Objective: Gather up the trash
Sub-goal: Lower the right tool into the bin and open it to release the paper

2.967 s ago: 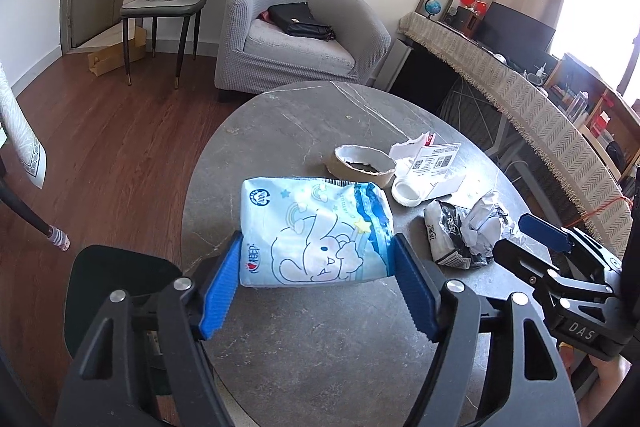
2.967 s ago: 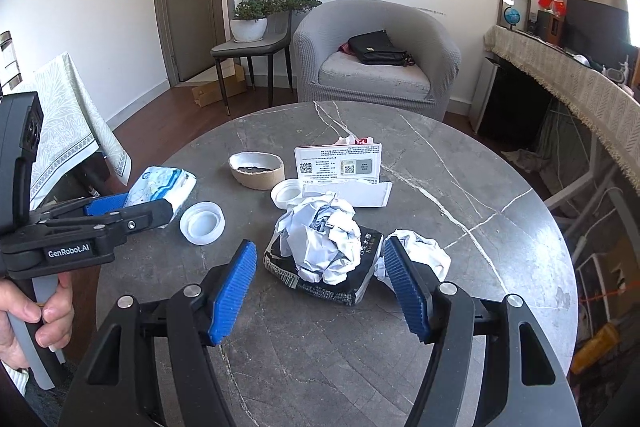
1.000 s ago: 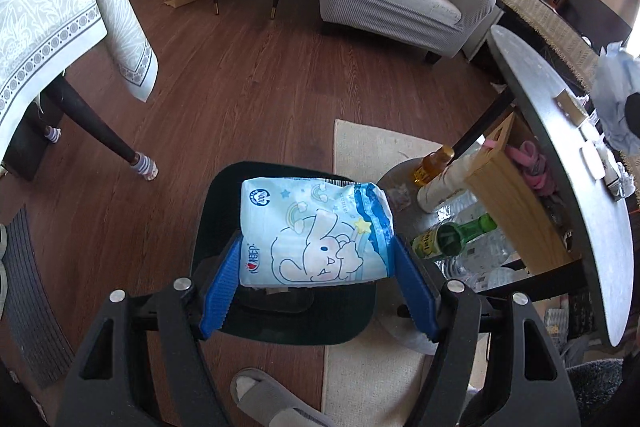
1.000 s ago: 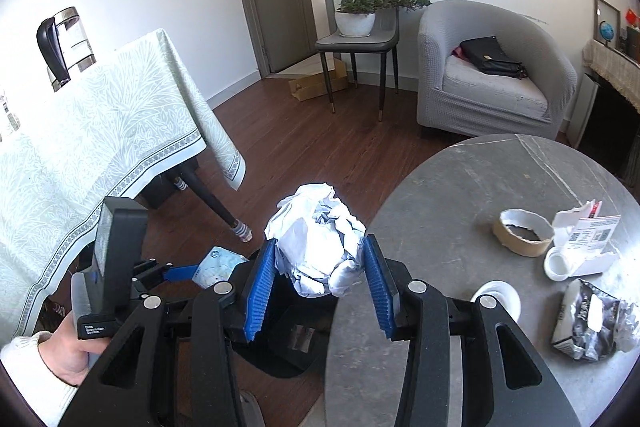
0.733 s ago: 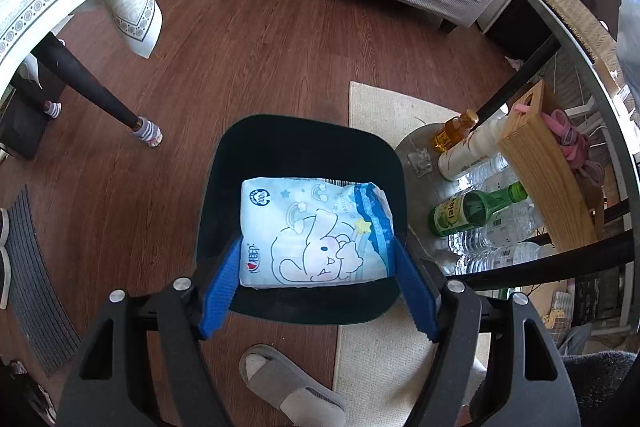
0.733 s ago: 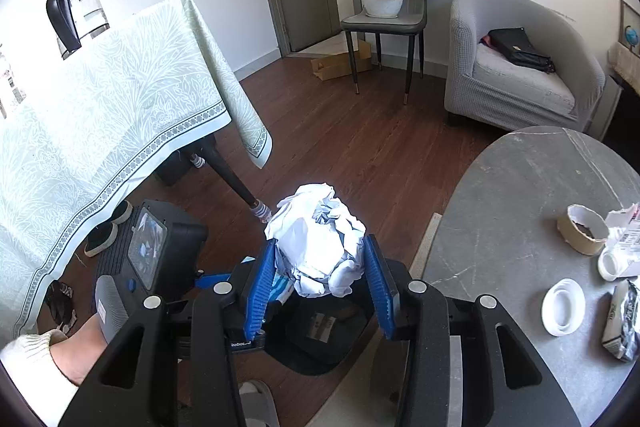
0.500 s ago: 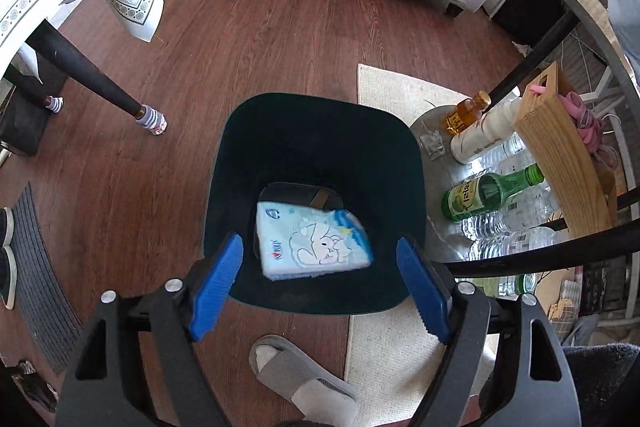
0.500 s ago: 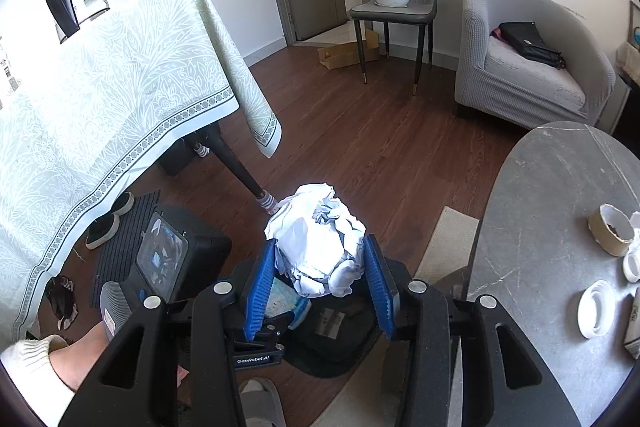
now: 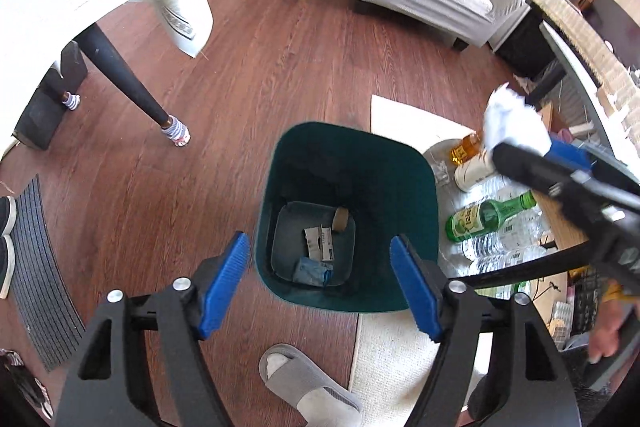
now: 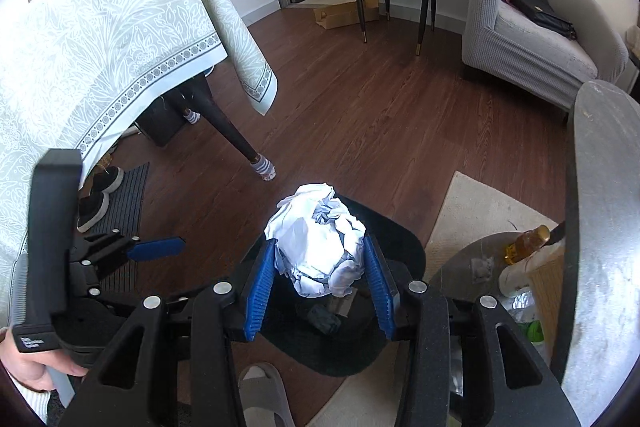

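A dark green trash bin [image 9: 412,167] stands on the floor below my left gripper [image 9: 320,283], which is open and empty above it. The blue tissue pack [image 9: 310,269] lies at the bin's bottom beside paper scraps. My right gripper [image 10: 320,287] is shut on a crumpled white paper ball [image 10: 320,243] and holds it over the bin [image 10: 400,239]. In the left wrist view the right gripper [image 9: 560,167] and the ball [image 9: 514,121] are at the right, above bottles.
A low shelf with a green bottle [image 9: 488,215] and plastic bottles sits right of the bin under the grey round table [image 10: 600,227]. A grey slipper [image 9: 308,383] lies in front. A cloth-covered table leg [image 9: 124,75], armchair [image 10: 532,39] and rug [image 9: 400,359] surround.
My left gripper opened and the tissue pack fell to the bin's bottom. My right gripper carried the paper ball from beside the table to over the bin.
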`<state>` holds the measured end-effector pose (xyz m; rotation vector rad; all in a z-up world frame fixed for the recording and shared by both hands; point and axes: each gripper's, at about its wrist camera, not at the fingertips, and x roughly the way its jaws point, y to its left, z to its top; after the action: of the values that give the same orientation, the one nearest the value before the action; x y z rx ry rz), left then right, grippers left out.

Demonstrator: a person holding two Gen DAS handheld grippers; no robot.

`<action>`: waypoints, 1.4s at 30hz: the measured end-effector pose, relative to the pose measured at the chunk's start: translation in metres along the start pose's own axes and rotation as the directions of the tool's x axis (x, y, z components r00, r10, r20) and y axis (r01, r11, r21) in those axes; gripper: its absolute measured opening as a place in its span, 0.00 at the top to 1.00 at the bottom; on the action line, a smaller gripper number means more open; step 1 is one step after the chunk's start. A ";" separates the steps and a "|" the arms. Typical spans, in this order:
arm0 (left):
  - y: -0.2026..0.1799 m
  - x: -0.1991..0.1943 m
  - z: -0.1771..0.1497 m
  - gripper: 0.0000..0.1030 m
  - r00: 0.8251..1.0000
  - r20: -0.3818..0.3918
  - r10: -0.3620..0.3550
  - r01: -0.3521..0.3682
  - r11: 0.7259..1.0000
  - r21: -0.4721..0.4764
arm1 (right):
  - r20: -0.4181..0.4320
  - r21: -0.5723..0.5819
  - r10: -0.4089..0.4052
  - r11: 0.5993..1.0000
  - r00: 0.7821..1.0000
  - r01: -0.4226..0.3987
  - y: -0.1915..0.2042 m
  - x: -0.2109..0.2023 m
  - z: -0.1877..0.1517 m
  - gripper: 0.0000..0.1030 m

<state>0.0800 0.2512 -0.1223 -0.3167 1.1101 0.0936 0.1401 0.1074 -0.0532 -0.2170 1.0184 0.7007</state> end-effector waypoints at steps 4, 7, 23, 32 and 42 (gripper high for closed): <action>0.013 -0.018 0.005 0.36 0.999 0.051 -0.007 0.009 0.999 -0.036 | -0.045 -0.005 -0.010 1.000 0.999 0.009 0.002 0.020 -0.008 0.57; 0.018 -0.031 0.008 0.40 0.996 0.086 -0.015 0.019 0.998 -0.051 | -0.099 -0.008 -0.010 1.000 0.995 0.009 0.005 0.038 -0.015 0.57; 0.014 -0.082 0.017 0.66 0.975 0.216 -0.059 0.069 0.997 -0.043 | -0.294 -0.083 -0.037 0.996 0.955 0.013 0.020 0.089 -0.041 0.56; 0.013 -0.103 0.021 0.73 0.961 0.265 -0.076 0.092 0.995 -0.046 | -0.344 -0.151 -0.081 0.988 0.936 0.029 0.023 0.106 -0.056 0.50; 0.007 -0.121 0.027 0.73 0.943 0.317 -0.103 0.127 0.990 -0.054 | -0.334 -0.194 -0.087 0.981 0.939 0.022 0.024 0.099 -0.058 0.46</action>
<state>0.0482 0.2756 -0.0046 -0.4170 0.7714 0.0778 0.1168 0.1404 -0.1631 -0.5445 1.2720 0.7229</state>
